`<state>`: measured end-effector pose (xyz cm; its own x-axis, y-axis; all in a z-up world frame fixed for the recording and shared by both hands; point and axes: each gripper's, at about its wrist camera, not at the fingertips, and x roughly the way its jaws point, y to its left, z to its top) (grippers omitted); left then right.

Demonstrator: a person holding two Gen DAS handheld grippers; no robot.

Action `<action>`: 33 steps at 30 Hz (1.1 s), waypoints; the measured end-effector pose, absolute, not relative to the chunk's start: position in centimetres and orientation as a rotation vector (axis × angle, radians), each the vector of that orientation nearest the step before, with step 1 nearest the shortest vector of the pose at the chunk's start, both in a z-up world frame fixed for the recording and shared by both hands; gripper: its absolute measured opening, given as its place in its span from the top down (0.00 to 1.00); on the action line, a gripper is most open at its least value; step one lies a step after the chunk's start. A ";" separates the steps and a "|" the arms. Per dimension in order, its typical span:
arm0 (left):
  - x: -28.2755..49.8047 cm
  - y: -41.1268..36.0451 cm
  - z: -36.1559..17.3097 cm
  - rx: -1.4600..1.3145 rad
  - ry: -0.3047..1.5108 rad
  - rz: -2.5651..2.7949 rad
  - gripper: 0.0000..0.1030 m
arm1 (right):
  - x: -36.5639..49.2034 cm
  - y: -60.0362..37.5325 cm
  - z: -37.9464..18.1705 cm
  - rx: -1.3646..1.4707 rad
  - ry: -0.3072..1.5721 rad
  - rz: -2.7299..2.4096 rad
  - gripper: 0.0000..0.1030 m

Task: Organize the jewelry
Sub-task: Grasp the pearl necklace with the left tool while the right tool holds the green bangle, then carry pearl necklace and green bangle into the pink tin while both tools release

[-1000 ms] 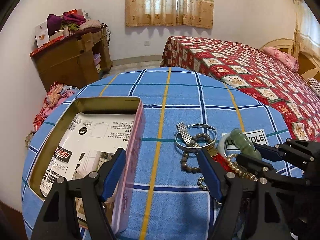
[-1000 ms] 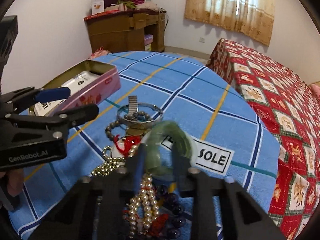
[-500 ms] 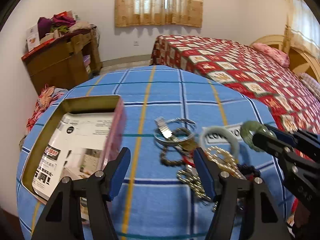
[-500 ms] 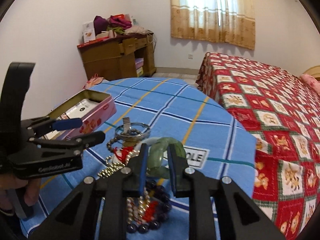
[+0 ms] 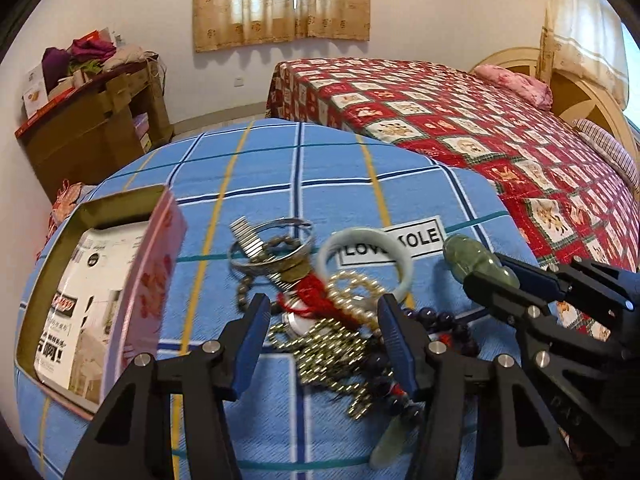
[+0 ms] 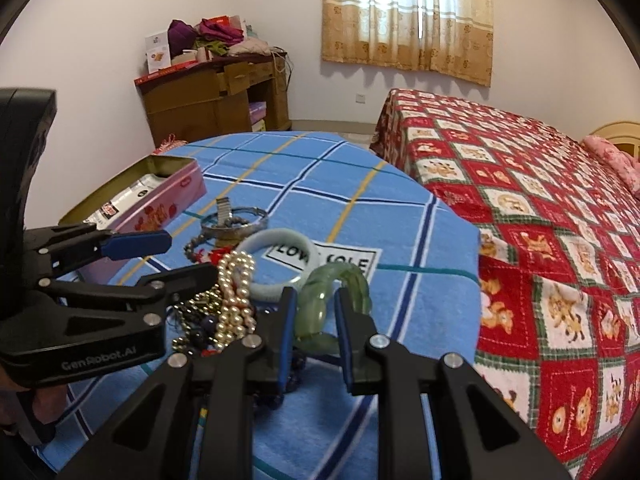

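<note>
My right gripper [image 6: 313, 322] is clamped on the twisted green jade bangle [image 6: 334, 286], lifted beside the jewelry pile [image 5: 340, 320]. My left gripper [image 5: 320, 334] is closing over that pile, nothing gripped. Open pink tin box [image 5: 132, 280] sits left of it.

left wrist: close, facing down | right wrist: same | shared: jewelry pile [image 5: 336, 316]

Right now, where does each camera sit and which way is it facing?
Left wrist: on the left gripper, tilted down at the jewelry pile on the blue cloth; its closing fingers frame the pile.
Right wrist: on the right gripper, which grips the green bangle; left gripper at left.
Shared: pale bangle, pink tin, bed.
</note>
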<state>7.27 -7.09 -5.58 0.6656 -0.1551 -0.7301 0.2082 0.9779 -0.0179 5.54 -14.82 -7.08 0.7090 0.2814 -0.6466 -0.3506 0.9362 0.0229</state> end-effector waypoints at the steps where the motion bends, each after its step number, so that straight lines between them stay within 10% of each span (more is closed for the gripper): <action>1: 7.4 -7.5 -5.8 0.074 0.819 -0.211 0.45 | 5.5 -14.9 -7.2 -0.103 0.701 0.347 0.79; 7: 7.6 -9.2 -7.2 0.094 0.850 -0.268 0.63 | 5.2 -14.8 -7.0 -0.115 0.683 0.340 0.79; 11: 7.0 -8.7 -6.5 0.055 0.836 -0.320 0.94 | 5.1 -14.9 -6.8 -0.108 0.677 0.342 0.79; 33: 3.3 -0.7 0.9 -0.070 0.646 -0.239 0.95 | 3.7 -11.7 -4.1 -0.122 0.598 0.443 0.79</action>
<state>3.29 -0.68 0.87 0.7720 -0.2421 -0.5877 0.1984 0.9702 -0.1391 3.74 -11.70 -4.15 0.7360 0.3677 -0.5685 -0.4372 0.8992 0.0156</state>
